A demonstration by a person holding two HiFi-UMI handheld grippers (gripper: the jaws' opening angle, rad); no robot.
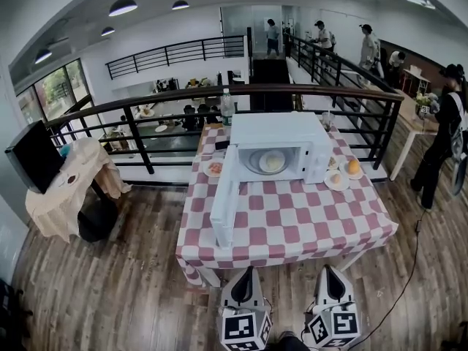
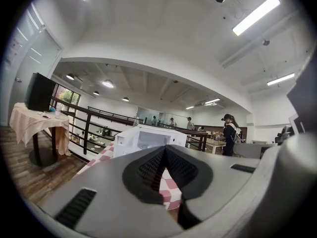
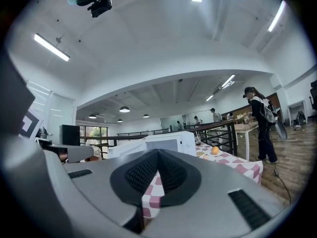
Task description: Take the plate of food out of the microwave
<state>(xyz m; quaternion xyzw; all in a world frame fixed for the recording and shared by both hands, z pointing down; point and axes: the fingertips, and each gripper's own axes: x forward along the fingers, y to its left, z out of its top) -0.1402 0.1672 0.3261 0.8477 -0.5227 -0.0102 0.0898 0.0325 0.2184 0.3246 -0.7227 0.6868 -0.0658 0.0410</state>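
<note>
At the far left a dark flat screen (image 1: 33, 156) stands on a small table (image 1: 62, 199) draped in a cream cloth. A dark metal railing (image 1: 183, 97) curves across behind everything. In the middle stands a table (image 1: 292, 229) under a red-and-white checked cloth, with a white microwave (image 1: 281, 130) on its far half. The microwave's door (image 1: 225, 196) hangs wide open on the left and reaches out toward the table's near edge. The plate of food (image 1: 272, 161) is inside the open cavity with something pale on it; what the food is cannot be told.

Just left of the microwave, behind the door, a small plate (image 1: 213, 168) with reddish food lies on the cloth. A clear bottle (image 1: 227, 108) stands behind the microwave's left corner. Just right of the microwave lie a near saucer (image 1: 336, 180) and a far saucer (image 1: 352, 168) that carries an orange-coloured piece.

Off the table's near edge, the left gripper (image 1: 246, 273) and the right gripper (image 1: 328, 270) sit side by side. Both point at the table and are well apart from the microwave.

In the left gripper view the jaws are clenched with nothing between them. Their ribbed pads (image 2: 148, 170) meet at the tips, with the microwave beyond. In the right gripper view the jaws are likewise clenched on nothing.

At the far right a person (image 1: 442, 148) in dark clothes stands beside a white table.
</note>
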